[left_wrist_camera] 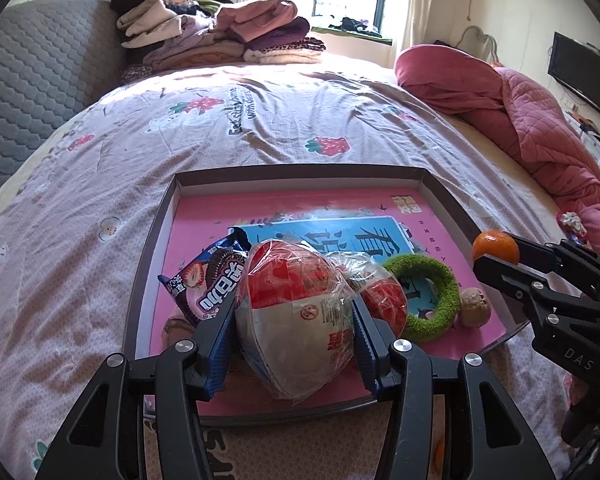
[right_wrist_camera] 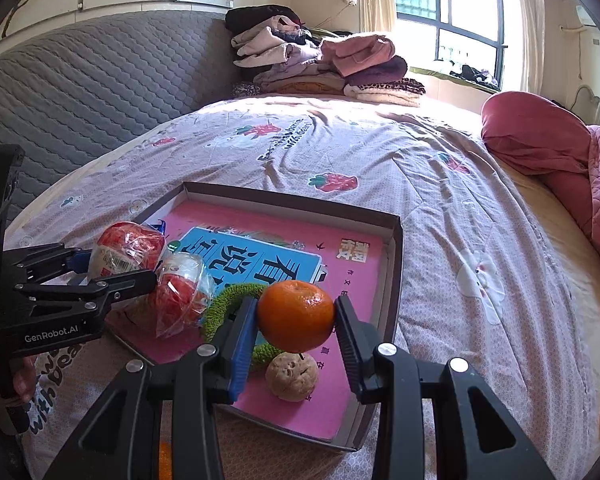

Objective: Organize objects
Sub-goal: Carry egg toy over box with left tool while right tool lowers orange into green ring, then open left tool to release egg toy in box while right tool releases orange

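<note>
Left wrist view, bed (left_wrist_camera: 220, 128): I work over a soft, wrinkled cotton sheet with strawberry prints, so whatever rests on it will give when pressed.
Tray (left_wrist_camera: 300, 172): a shallow cardboard box with low brown walls; a glossy pink and blue book cover lines its floor. It is the collecting place, and the sheet under it is no firm base.
Left gripper (left_wrist_camera: 296, 340): my blue pads are closed about halfway onto the wrapped bowl (left_wrist_camera: 292, 320), a round noodle cup in crinkly clear film, held over the tray's near edge.
Doing it well, left: I should lower the bowl until it bears on the floor before easing the pads apart, since the slick film could let it roll.
Second wrapped cup (right_wrist_camera: 180, 296): same red and white print, lying on its side just beside the first.
Cookie packet (left_wrist_camera: 212, 276): flat shiny foil, at the tray's left side.
Green ring (left_wrist_camera: 432, 296): fuzzy, looped, lying flat on the pink cover.
Right gripper (right_wrist_camera: 296, 316): pads shut lightly on the orange (right_wrist_camera: 296, 316), smooth and dimpled, held above the tray's near right part.
Doing it well, right: I judge the bare pink patch past the ring the best spot; set down gently, not dropped.
Brown lump (right_wrist_camera: 293, 376): rough, cracked, perhaps a walnut; I cannot tell for sure.
</note>
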The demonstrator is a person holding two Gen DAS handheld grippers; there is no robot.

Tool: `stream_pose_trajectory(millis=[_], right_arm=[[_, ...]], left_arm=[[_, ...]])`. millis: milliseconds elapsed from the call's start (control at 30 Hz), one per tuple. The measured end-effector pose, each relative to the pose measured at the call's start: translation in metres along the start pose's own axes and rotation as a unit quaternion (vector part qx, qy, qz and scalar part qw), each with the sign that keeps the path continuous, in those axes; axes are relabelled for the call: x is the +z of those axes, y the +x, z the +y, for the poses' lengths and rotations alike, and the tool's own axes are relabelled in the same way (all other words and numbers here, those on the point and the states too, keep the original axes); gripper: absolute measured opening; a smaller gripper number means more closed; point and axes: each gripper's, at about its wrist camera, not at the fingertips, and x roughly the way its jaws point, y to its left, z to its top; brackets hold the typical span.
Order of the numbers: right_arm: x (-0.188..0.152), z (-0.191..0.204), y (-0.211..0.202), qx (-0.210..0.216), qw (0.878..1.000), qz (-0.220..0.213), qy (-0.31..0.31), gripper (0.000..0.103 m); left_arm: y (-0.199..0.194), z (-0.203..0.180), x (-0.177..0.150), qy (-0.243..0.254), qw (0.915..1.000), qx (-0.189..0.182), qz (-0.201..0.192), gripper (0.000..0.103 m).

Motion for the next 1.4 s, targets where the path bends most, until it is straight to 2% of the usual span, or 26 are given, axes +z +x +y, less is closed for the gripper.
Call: stream_pose_trajectory(millis=[300, 500, 1400], right_arm=[[-0.005, 0.013, 0.012, 0.0, 1.0, 0.0, -0.021, 0.039], [-0.011, 0.023, 0.028, -0.013, 0.999, 0.02, -0.042, 0.039], [-0.013, 0.019, 0.031, -0.025, 0.999, 0.032, -0.033, 0.039]], left_arm=[[0.003, -0.012, -0.004, 0.021, 0.9998, -0.003, -0.003, 0.054], [0.005, -0.016, -0.006, 0.029, 0.9996, -0.005, 0.0, 0.054], [0.006, -0.02, -0.009, 0.03, 0.9995, 0.007, 0.004, 0.054]])
